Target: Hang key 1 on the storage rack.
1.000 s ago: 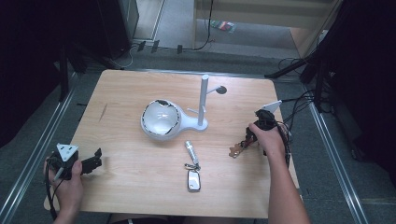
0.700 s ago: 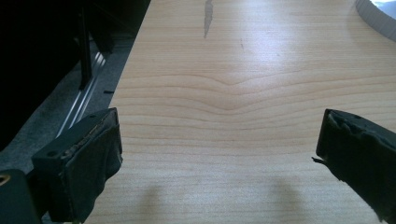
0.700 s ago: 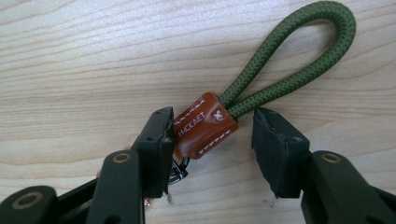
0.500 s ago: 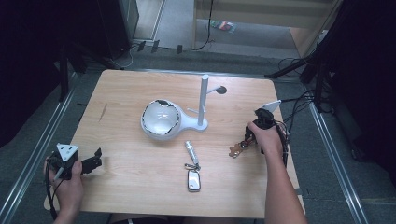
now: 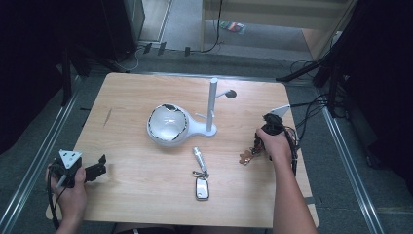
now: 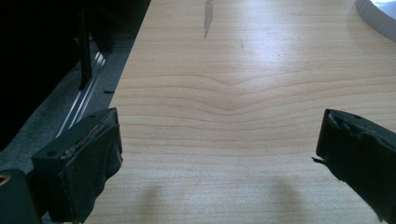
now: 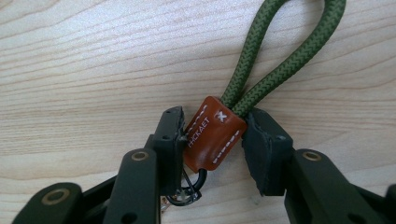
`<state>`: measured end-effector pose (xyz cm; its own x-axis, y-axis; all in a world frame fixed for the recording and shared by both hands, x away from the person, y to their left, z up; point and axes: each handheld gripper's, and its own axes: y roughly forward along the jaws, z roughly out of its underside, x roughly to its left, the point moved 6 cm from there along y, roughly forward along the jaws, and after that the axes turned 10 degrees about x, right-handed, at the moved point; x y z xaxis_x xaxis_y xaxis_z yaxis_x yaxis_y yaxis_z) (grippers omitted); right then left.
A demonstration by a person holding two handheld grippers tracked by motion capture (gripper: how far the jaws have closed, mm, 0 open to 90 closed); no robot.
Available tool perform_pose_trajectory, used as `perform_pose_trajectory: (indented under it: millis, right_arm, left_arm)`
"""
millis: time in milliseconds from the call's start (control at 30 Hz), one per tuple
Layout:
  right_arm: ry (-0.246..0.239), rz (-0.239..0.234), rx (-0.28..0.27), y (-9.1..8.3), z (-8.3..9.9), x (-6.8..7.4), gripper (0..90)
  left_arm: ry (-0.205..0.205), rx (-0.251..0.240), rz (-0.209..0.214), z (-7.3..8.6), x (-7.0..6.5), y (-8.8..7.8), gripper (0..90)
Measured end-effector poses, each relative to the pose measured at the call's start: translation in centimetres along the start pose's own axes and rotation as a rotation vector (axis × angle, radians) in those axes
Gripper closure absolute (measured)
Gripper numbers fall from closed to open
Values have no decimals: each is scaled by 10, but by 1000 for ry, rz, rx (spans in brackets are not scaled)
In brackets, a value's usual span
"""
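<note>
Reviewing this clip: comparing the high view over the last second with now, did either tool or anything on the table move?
Almost nothing changed. The right tool stays down at the brown leather keychain tab near the table's right edge, its jaws either side of it; any shift is too slight to tell. The left tool remains open at the near left corner. The white stand and the car key lie where they were.
</note>
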<state>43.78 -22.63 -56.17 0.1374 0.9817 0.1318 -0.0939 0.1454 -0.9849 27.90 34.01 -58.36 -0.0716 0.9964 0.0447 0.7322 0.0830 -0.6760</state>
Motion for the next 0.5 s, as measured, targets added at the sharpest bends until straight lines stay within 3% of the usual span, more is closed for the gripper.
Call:
perform_pose_trajectory:
  millis: [233, 300, 333, 500]
  right_arm:
    - [-12, 15, -12, 0, 1, 1, 635]
    - [-19, -4, -27, 0, 1, 1, 682]
    - [-19, -19, -29, -1, 2, 1, 756]
    - [-48, -30, -55, -1, 3, 1, 778]
  left_arm:
    - [1, 1, 0, 0, 0, 0, 4]
    - [2, 2, 0, 0, 0, 0, 4]
    - [2, 2, 0, 0, 0, 0, 4]
    - [1, 2, 0, 0, 0, 0, 4]
